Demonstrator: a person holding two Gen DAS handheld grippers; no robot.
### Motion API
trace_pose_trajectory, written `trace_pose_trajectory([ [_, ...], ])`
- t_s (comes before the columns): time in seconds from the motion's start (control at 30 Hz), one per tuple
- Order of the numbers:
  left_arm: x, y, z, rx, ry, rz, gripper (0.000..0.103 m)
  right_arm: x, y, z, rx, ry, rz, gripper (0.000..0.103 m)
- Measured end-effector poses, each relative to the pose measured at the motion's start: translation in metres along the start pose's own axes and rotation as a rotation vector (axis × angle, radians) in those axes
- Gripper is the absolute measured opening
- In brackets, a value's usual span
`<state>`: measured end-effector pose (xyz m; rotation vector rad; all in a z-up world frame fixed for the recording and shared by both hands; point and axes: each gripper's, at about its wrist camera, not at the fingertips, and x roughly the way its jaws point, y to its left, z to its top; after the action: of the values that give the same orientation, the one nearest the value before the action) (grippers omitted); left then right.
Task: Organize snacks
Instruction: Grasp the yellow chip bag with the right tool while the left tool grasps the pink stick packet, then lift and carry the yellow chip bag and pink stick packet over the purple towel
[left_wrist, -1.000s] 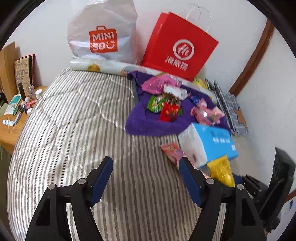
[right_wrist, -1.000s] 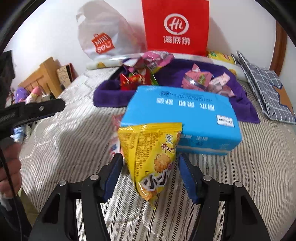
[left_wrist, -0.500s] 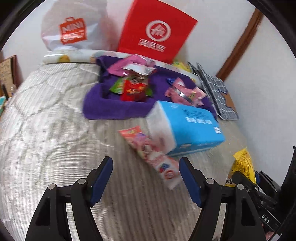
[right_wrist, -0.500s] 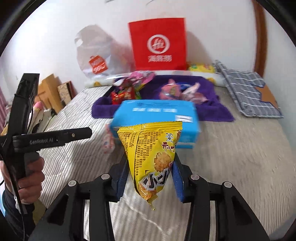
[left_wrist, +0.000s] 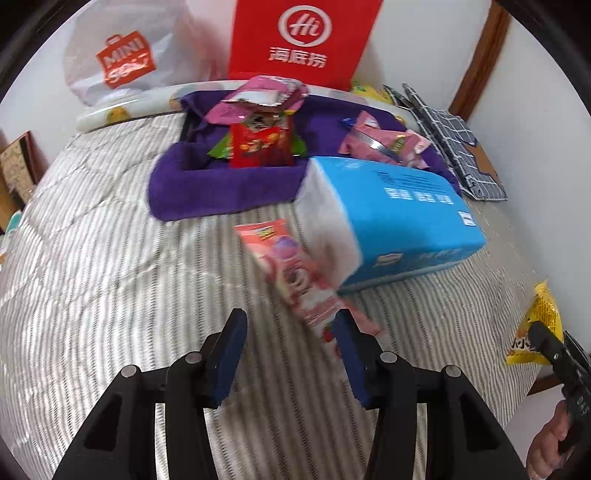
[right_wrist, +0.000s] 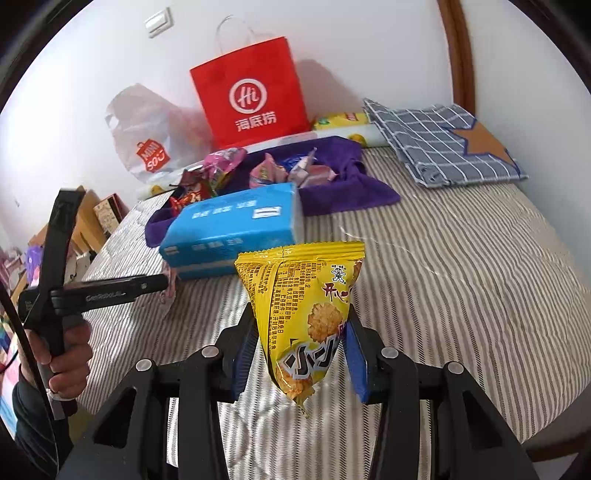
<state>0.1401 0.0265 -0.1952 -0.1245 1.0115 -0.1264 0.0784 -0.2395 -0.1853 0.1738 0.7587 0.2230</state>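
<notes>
My right gripper (right_wrist: 300, 347) is shut on a yellow snack bag (right_wrist: 306, 310) and holds it up above the striped bed; the bag also shows at the right edge of the left wrist view (left_wrist: 537, 328). My left gripper (left_wrist: 288, 332) is open and empty, low over the bed, its right finger beside the near end of a pink-red snack packet (left_wrist: 291, 273). That packet lies partly under a blue tissue pack (left_wrist: 391, 218). Behind it a purple towel (left_wrist: 221, 188) holds a red snack bag (left_wrist: 260, 142) and several pink packets (left_wrist: 380, 140).
A red paper bag (left_wrist: 299, 40) and a white Miniso plastic bag (left_wrist: 125, 62) stand against the wall behind the towel. A folded grey checked cloth (right_wrist: 439, 144) lies at the back right. The bed's edge runs along the right, and a cluttered wooden stand (right_wrist: 92, 218) sits left.
My right gripper closed on the yellow bag and lifted it off the bed, back and to the right. My left gripper swung right and advanced toward the pink-red packet, with its fingers narrowing somewhat.
</notes>
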Motion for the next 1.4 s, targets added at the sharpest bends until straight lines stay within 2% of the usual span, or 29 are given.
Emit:
trace_pose_trajectory([
  [0.1, -0.002, 0.002, 0.002, 0.005, -0.012, 0.024, 0.046, 0.002, -0.007, 0.0, 0.016, -0.003, 0.003, 0.044],
  [0.3, 0.002, -0.013, 0.012, 0.035, -0.021, -0.06, 0.055, 0.007, -0.015, -0.003, 0.032, 0.008, 0.006, 0.044],
  [0.47, 0.023, -0.018, 0.012, 0.047, 0.016, 0.007, 0.055, 0.011, -0.021, -0.005, 0.047, 0.018, 0.003, 0.045],
  [0.5, 0.026, -0.019, 0.012, 0.045, 0.015, 0.02, 0.052, 0.011, -0.021, -0.006, 0.044, 0.017, -0.003, 0.045],
  [0.7, 0.022, -0.006, 0.009, 0.053, -0.007, 0.07, 0.053, 0.012, -0.027, -0.006, 0.059, 0.014, -0.002, 0.045],
  [0.8, 0.027, -0.006, 0.012, 0.09, -0.027, 0.131, 0.053, 0.017, -0.027, -0.004, 0.053, 0.021, -0.008, 0.045],
  [0.83, 0.03, -0.007, 0.014, 0.111, -0.041, 0.13, 0.053, 0.019, -0.027, -0.002, 0.049, 0.026, -0.01, 0.045],
  [0.87, 0.03, -0.008, 0.014, 0.123, -0.052, 0.138, 0.049, 0.021, -0.027, -0.001, 0.046, 0.028, -0.013, 0.045],
  [0.9, 0.03, -0.009, 0.014, 0.134, -0.061, 0.138, 0.038, 0.023, -0.028, 0.0, 0.042, 0.03, -0.018, 0.045],
  [0.97, 0.028, -0.011, 0.013, 0.154, -0.069, 0.122, 0.023, 0.029, -0.028, 0.003, 0.03, 0.034, -0.04, 0.045],
  [1.07, 0.026, -0.012, 0.011, 0.178, -0.079, 0.133, 0.019, 0.037, -0.031, 0.009, 0.017, 0.037, -0.062, 0.045],
  [1.2, 0.026, -0.014, 0.005, 0.197, -0.113, 0.144, 0.021, 0.049, -0.033, 0.022, 0.008, 0.033, -0.07, 0.045],
  [1.4, 0.026, -0.007, 0.006, 0.142, -0.124, 0.113, 0.024, 0.071, -0.031, 0.044, -0.037, 0.029, -0.105, 0.045],
])
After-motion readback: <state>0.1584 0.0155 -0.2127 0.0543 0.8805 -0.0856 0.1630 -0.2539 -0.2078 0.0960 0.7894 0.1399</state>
